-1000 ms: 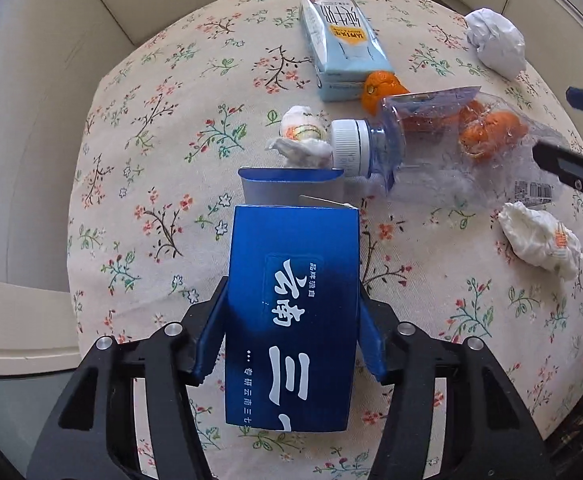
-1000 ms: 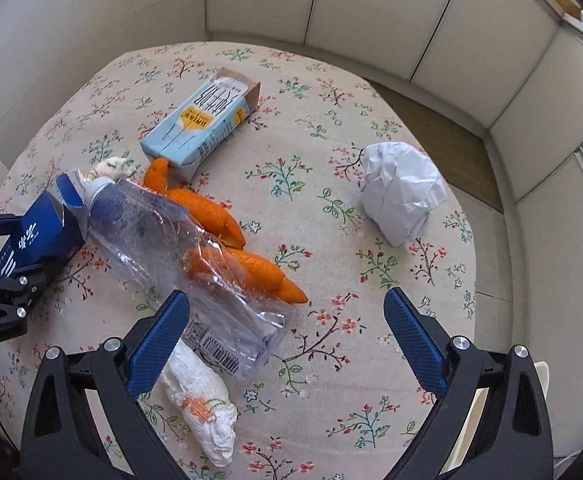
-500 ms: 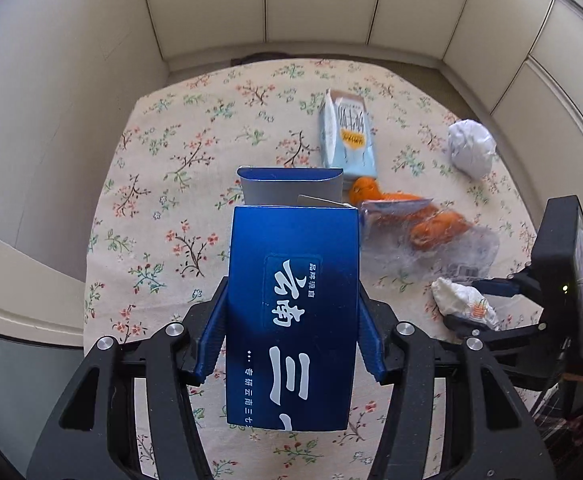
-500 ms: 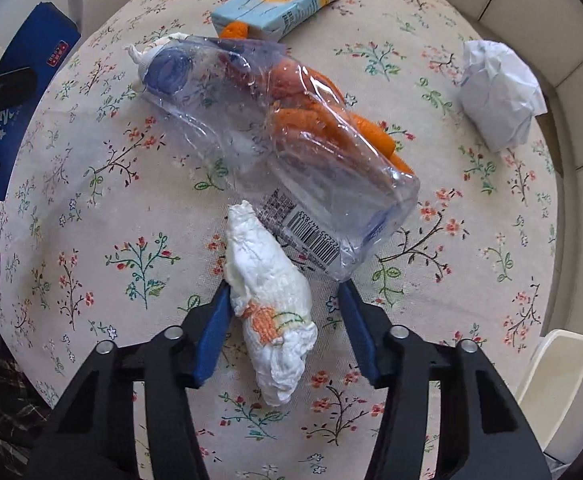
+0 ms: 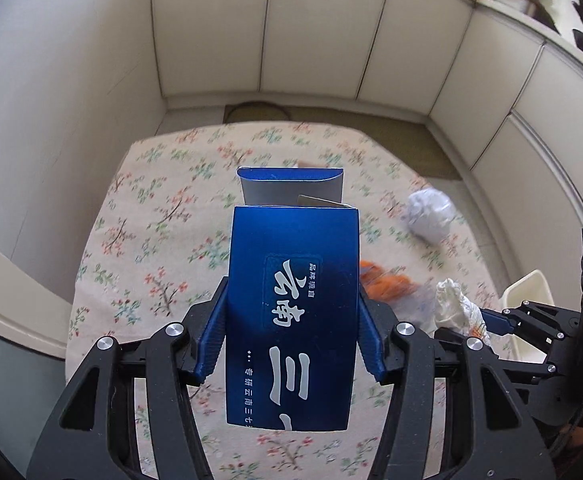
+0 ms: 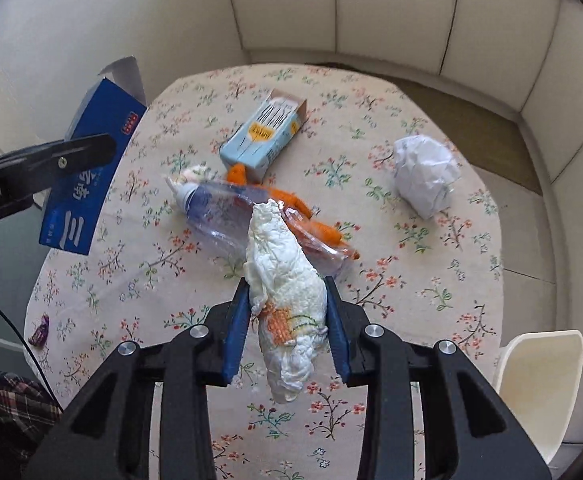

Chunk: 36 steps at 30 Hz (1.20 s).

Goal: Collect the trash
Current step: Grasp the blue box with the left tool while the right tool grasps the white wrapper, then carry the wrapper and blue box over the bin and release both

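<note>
My left gripper (image 5: 291, 340) is shut on an open dark blue carton (image 5: 291, 320) with white characters and holds it high above the floral table (image 5: 163, 216). The carton also shows in the right wrist view (image 6: 87, 172) at the left. My right gripper (image 6: 287, 328) is shut on a crumpled white tissue wad (image 6: 287, 300) with an orange stain, lifted off the table. The wad also shows in the left wrist view (image 5: 457, 308). On the table lie a clear plastic bottle (image 6: 219, 208), orange peels (image 6: 291, 204), a light blue carton (image 6: 267, 136) and a crumpled white paper ball (image 6: 425, 174).
A cream plastic bin (image 6: 535, 388) stands off the table's right edge; it also shows in the left wrist view (image 5: 527, 296). A small purple wrapper (image 6: 39, 332) lies near the table's left edge. White cabinet panels surround the table.
Both grippers have risen well above the table. My right gripper has closed on the tissue wad and lifted it. The left still holds the blue carton.
</note>
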Tool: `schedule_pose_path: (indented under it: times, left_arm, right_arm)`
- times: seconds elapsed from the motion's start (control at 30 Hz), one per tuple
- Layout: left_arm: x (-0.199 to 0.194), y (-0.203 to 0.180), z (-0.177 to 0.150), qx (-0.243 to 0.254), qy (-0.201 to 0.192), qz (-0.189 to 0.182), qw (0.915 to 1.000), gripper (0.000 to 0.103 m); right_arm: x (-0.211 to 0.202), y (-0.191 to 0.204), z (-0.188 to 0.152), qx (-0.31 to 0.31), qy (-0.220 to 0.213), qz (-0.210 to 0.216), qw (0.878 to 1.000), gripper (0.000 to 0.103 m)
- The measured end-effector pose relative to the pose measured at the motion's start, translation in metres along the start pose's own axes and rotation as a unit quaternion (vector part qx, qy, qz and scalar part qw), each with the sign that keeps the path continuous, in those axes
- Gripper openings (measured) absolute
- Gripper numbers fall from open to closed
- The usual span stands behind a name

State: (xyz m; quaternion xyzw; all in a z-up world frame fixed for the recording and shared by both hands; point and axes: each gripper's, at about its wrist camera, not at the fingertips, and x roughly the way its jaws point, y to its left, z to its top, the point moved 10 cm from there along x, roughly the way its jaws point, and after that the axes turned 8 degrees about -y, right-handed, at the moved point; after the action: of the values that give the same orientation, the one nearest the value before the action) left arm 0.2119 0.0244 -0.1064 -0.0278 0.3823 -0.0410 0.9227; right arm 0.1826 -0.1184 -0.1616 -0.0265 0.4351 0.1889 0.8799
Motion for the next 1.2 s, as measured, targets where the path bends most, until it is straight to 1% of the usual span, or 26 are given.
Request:
schedule_pose_path:
  times: [0.07, 0.17, 0.27, 0.43, 0.5, 0.6, 0.83, 1.0, 1.2]
  left_arm:
    - [-0.005, -0.012, 0.008, 0.011, -0.021, 0.004, 0.9997, 0.054]
    - [-0.010, -0.033, 0.019, 0.015, -0.047, -0.007, 0.9988, 0.054]
    - [-0.014, -0.055, 0.025, 0.021, -0.067, -0.020, 0.9973, 0.054]
    - [-0.020, -0.094, 0.033, 0.027, -0.104, -0.035, 0.9936, 0.054]
    - [-0.022, -0.110, 0.035, 0.029, -0.119, -0.043, 0.9916, 0.054]
    - [-0.024, -0.133, 0.037, 0.033, -0.129, -0.055, 0.9895, 0.054]
    - [-0.017, -0.167, 0.036, 0.027, -0.132, -0.072, 0.9883, 0.054]
    - [-0.012, -0.189, 0.035, 0.013, -0.126, -0.087, 0.9881, 0.054]
    - [-0.011, -0.222, 0.033, 0.012, -0.125, -0.106, 0.9864, 0.054]
  right_arm:
    - [-0.007, -0.016, 0.011, 0.012, -0.025, -0.018, 0.999, 0.035]
    - [-0.026, -0.038, 0.023, 0.030, -0.063, -0.048, 0.996, 0.035]
    - [-0.049, -0.062, 0.030, 0.047, -0.104, -0.078, 0.990, 0.036]
    - [-0.081, -0.096, 0.037, 0.076, -0.160, -0.133, 0.975, 0.036]
    - [-0.093, -0.111, 0.037, 0.087, -0.178, -0.155, 0.968, 0.036]
    - [-0.110, -0.131, 0.034, 0.101, -0.197, -0.189, 0.957, 0.036]
    - [-0.137, -0.176, 0.021, 0.129, -0.218, -0.257, 0.933, 0.036]
    - [-0.150, -0.210, 0.004, 0.155, -0.215, -0.290, 0.920, 0.036]
    - [-0.164, -0.248, -0.021, 0.184, -0.202, -0.328, 0.904, 0.036]
